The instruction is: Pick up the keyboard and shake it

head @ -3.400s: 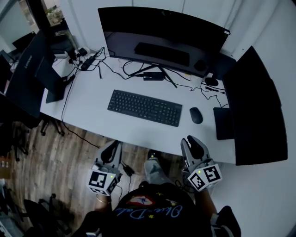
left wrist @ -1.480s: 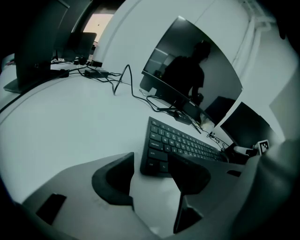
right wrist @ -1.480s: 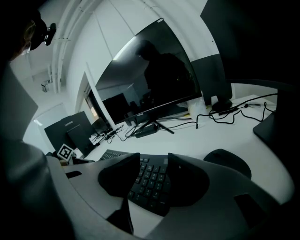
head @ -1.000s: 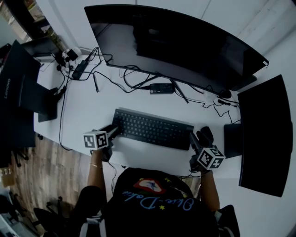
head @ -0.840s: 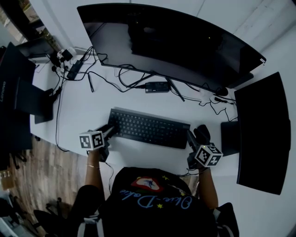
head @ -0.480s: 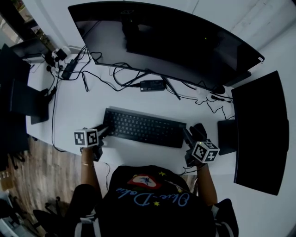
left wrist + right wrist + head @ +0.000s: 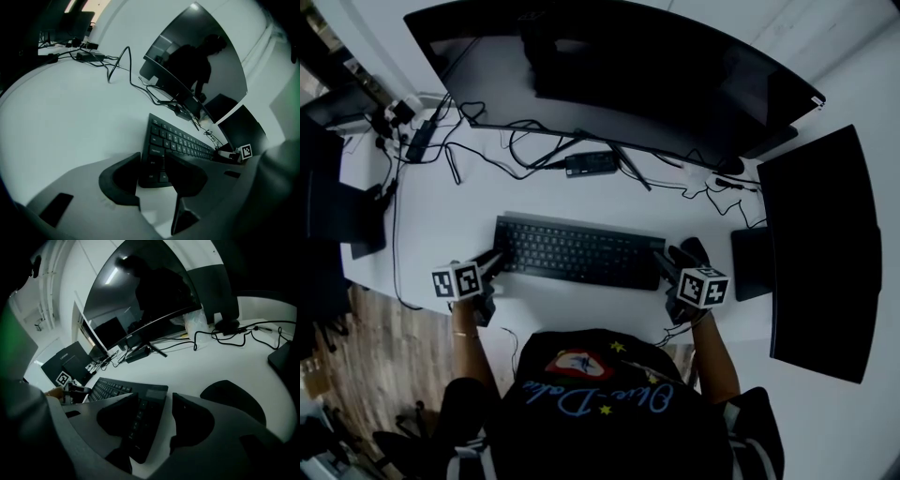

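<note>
The black keyboard [image 7: 572,253] lies flat on the white desk [image 7: 441,216], in front of the curved monitor. My left gripper [image 7: 495,262] is at the keyboard's left end. In the left gripper view the keyboard [image 7: 180,140] has its near corner between the jaws of my left gripper [image 7: 153,161]. Those jaws have just been closing and still stand apart. My right gripper [image 7: 662,262] is at the right end. In the right gripper view my right gripper [image 7: 154,401] straddles the end of the keyboard [image 7: 110,387]. Its jaws have just been opening, and white desk shows beside the right jaw.
A black mouse [image 7: 694,251] sits right behind the right gripper, and shows as a dark mound [image 7: 229,397] beside its jaw. A wide curved monitor [image 7: 609,75] stands behind, a second screen [image 7: 816,253] at right, a laptop [image 7: 337,202] at left. Cables [image 7: 525,141] trail across the back.
Both grippers came up from in front of the desk edge to the keyboard's two ends. In the last second the right one sank lower at its end. The keyboard has not moved.
</note>
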Motion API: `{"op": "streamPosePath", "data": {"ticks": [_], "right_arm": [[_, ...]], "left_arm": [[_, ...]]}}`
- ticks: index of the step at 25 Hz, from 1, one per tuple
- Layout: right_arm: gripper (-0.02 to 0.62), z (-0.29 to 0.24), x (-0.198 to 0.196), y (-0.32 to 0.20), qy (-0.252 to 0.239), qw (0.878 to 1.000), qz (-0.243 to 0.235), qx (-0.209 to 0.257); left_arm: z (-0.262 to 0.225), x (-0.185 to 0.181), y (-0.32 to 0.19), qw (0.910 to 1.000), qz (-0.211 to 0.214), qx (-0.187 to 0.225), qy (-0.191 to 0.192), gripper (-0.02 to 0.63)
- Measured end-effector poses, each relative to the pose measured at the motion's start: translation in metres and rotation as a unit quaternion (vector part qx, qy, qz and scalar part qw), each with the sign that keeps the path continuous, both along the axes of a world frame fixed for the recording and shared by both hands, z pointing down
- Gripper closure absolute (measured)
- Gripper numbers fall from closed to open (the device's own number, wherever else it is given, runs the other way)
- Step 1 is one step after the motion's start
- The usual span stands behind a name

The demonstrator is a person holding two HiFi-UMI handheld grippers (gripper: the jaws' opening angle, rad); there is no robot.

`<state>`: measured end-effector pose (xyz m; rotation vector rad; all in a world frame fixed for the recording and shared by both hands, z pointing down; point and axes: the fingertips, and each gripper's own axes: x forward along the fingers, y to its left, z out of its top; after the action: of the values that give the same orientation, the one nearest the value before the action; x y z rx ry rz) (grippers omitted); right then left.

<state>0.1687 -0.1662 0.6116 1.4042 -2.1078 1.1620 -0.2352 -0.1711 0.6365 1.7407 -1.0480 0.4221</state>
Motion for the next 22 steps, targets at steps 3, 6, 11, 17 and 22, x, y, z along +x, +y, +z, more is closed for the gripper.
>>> {"op": "streamPosePath", "data": {"ticks": [3, 6, 11, 17, 22], "right_arm": [[0.396, 0.008, 0.0, -0.003, -0.002, 1.0, -0.009, -0.015], [0.394, 0.013, -0.001, -0.005, -0.014, 0.999, -0.007, -0.028], [0.401, 0.014, -0.012, -0.005, -0.04, 0.998, -0.025, -0.037], [0.417, 0.016, -0.014, -0.005, -0.046, 0.998, -0.033, -0.038], [0.422, 0.012, -0.013, -0.005, -0.032, 0.999, -0.036, -0.011]], "left_arm": [[0.0, 0.002, 0.0, 1.0, 0.003, -0.004, -0.001, 0.451], [0.001, 0.004, -0.001, 0.9999, 0.002, -0.011, -0.001, 0.451], [0.002, 0.002, -0.001, 0.9999, 0.005, -0.011, 0.003, 0.451], [0.001, 0.0, -0.002, 0.9998, 0.006, -0.012, 0.016, 0.451], [0.0, -0.002, -0.002, 0.9995, -0.008, -0.008, 0.028, 0.454]]}}
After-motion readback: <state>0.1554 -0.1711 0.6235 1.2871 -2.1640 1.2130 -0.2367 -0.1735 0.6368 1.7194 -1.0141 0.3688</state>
